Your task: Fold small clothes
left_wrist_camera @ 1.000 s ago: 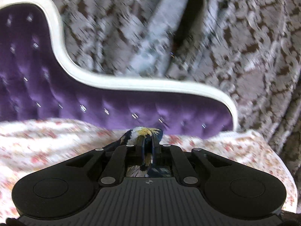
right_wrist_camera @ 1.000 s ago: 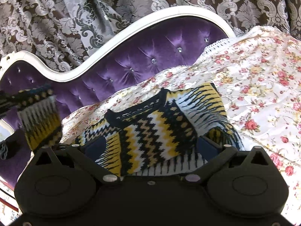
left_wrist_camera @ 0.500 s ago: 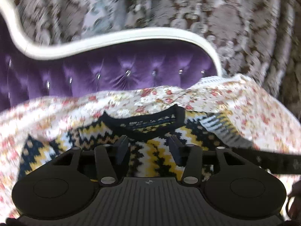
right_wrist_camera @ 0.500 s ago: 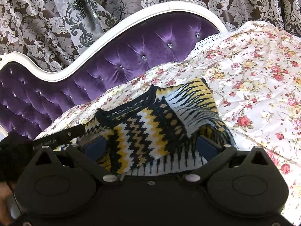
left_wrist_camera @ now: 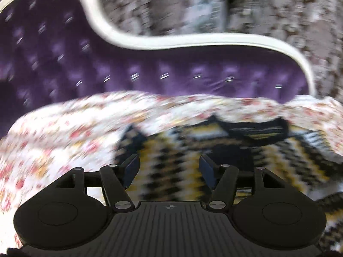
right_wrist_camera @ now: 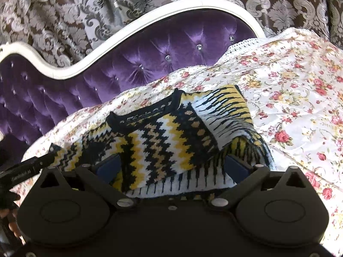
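— So, where does the sweater (right_wrist_camera: 163,143) lie?

— Flat on the floral bedspread (right_wrist_camera: 300,98), on the near side of the purple tufted headboard (right_wrist_camera: 150,55), its black collar (right_wrist_camera: 145,113) turned toward that headboard. One sleeve (right_wrist_camera: 227,115) is folded across the body, on the side away from the headboard's tall end.

— And the right gripper (right_wrist_camera: 171,167)?

— Its jaws stand wide apart, holding nothing. The sweater's lower part spreads between the two blue pads (right_wrist_camera: 107,167), with the striped hem nearest the camera. Whether the pads touch the knit I cannot tell.

— The left gripper (left_wrist_camera: 169,171)?

— Also spread open and empty. That view is blurred, yet the zigzag knit (left_wrist_camera: 171,160) shows between and beyond its fingers (left_wrist_camera: 131,167), the collar (left_wrist_camera: 257,130) farther on toward the headboard (left_wrist_camera: 150,70).

— Anything else near?

— A black bar of the left tool (right_wrist_camera: 27,169) shows in the right view at the sweater's edge, below the headboard's tall end. Patterned curtains (right_wrist_camera: 257,0) hang behind the headboard's white frame (right_wrist_camera: 193,6).
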A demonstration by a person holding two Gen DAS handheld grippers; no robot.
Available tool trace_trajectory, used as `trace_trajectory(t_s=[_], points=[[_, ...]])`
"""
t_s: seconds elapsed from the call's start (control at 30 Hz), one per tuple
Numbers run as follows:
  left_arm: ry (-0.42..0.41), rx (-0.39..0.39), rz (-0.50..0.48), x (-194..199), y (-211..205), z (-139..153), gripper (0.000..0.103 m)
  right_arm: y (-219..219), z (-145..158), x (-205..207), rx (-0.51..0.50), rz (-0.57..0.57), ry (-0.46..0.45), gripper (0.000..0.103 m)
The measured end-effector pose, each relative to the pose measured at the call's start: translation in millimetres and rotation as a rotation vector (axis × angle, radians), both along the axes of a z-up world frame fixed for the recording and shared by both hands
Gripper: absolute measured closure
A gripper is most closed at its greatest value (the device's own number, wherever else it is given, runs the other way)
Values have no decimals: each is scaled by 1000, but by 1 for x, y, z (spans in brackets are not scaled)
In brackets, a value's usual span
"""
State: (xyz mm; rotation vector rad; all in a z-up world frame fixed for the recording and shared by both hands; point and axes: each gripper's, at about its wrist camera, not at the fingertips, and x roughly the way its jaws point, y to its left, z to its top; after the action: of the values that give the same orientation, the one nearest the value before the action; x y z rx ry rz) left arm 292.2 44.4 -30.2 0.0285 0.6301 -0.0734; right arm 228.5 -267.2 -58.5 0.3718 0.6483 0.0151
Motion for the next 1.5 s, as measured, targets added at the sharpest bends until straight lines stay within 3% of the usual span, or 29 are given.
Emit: trace_trajectory(t_s=[0.2, 0.37, 0.47, 0.7, 0.77, 0.83, 0.9, 1.07, 1.2, 1.33, 1.5], points=[[122, 7, 60, 11, 29, -31, 42, 30, 3, 0, -144, 70, -29, 0], [124, -79, 67, 6, 42, -40, 36, 64, 8, 1, -277, 136, -66, 0], [137, -148, 74, 7, 52, -44, 34, 86, 7, 13, -338, 194, -44, 0], [121, -111, 70, 4, 46, -47, 32, 148, -16, 55, -580, 294, 38, 2], [120, -114, 68, 3, 46, -47, 32, 154, -22, 63, -643, 285, 38, 7], [123, -117, 64, 4, 48, -47, 32, 150, -23, 67, -679, 255, 27, 20], [125, -120, 63, 5, 49, -47, 31, 133, -17, 70, -648, 191, 34, 28], [118, -119, 59, 5, 49, -48, 30, 55, -5, 59, -369, 58, 84, 28], [115, -122, 61, 4, 49, -48, 30, 6, -7, 44, -272, -69, 109, 28], [107, -121, 64, 3, 48, -49, 30, -39, -8, 30, -33, -93, 67, 30], [109, -125, 67, 3, 49, -48, 30, -36, -5, 31, -9, -5, 0, 31]])
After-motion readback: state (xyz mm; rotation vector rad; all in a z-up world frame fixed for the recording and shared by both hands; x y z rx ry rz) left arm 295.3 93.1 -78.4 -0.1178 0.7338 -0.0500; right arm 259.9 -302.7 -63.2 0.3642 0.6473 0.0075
